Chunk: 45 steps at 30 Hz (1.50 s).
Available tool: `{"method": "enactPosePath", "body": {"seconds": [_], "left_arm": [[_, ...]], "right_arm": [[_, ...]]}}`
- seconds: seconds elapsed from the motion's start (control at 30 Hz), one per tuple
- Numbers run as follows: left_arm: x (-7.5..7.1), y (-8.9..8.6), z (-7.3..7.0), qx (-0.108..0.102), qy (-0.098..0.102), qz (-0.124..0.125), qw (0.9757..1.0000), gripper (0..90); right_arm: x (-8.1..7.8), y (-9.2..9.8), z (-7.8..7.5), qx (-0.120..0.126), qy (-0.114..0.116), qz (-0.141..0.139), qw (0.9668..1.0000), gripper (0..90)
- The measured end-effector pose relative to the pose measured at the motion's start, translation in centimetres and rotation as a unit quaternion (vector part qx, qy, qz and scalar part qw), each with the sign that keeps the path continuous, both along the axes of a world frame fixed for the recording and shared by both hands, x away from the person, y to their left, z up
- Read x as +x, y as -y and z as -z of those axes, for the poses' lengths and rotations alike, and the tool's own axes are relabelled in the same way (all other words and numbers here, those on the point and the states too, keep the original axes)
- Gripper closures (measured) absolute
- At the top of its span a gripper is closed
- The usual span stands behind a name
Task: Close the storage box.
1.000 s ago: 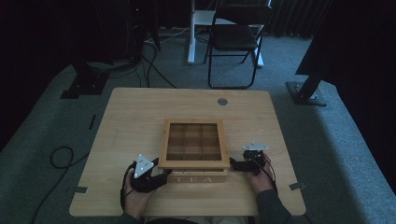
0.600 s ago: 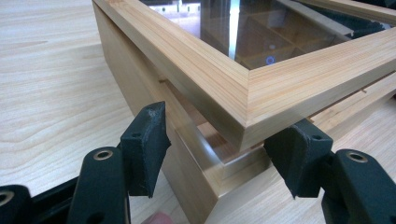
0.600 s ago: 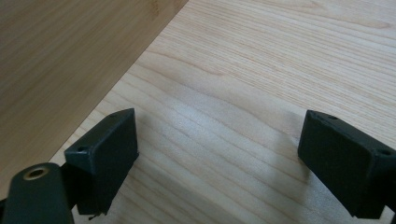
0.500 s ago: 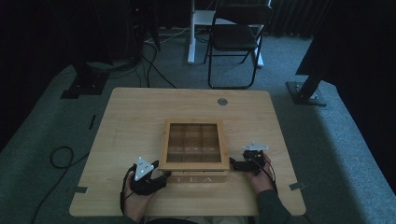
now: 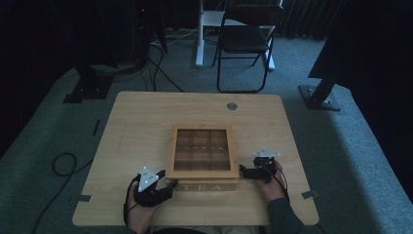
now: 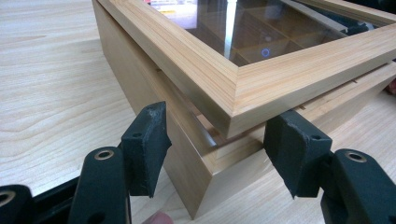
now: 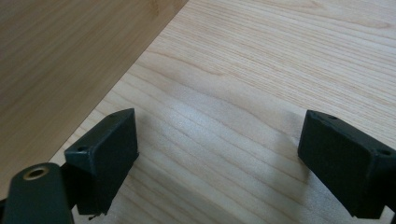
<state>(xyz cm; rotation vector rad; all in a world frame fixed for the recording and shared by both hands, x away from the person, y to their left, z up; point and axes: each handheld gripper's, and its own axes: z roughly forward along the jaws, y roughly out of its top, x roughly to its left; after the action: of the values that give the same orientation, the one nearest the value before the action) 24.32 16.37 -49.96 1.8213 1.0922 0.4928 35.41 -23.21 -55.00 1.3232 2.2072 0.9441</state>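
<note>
Because the pale wooden tea box with a glass-paned lid [image 5: 203,156] sits at the near middle of the light wood table [image 5: 141,122], both hands flank its front corners. With the left claw [image 6: 217,149] spread wide, its jaws straddle the near corner, likely to catch the slightly raised lid's [image 6: 261,74] edge, gripping nothing. Just beside the box's right side, the right claw [image 7: 219,158] hovers equally agape and empty, probably to steady it.

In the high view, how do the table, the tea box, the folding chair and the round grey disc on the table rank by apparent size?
1. table
2. folding chair, though it stands farther from the camera
3. tea box
4. round grey disc
</note>
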Motion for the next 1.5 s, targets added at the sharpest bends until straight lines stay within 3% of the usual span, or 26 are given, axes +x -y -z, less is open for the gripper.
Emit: {"method": "enactPosePath", "body": {"seconds": [0.23, 0.8, 0.93, 1.07, 1.5], "left_arm": [[-0.3, 0.0, 0.4, 0.011, -0.009, 0.005, 0.9999, 40.5], [-0.8, -0.3, 0.6, 0.01, -0.018, 0.008, 0.9998, 40.4], [-1.1, -1.2, 0.1, -0.026, -0.006, -0.005, 0.9996, 40.0], [-1.1, -2.3, 0.2, -0.043, -0.018, -0.025, 0.9986, 39.9], [-1.0, -3.1, -0.3, -0.047, -0.002, -0.038, 0.9982, 38.6]], "right_arm": [[0.0, 0.0, 0.0, 0.0, 0.0, 0.0, 1.0, 11.6], [0.0, 0.0, 0.0, 0.0, 0.0, 0.0, 1.0, 11.6], [0.0, 0.0, 0.0, 0.0, 0.0, 0.0, 1.0, 11.6], [0.0, 0.0, 0.0, 0.0, 0.0, 0.001, 1.0, 11.6], [0.0, 0.0, 0.0, 0.0, 0.0, 0.001, 1.0, 11.6]]}}
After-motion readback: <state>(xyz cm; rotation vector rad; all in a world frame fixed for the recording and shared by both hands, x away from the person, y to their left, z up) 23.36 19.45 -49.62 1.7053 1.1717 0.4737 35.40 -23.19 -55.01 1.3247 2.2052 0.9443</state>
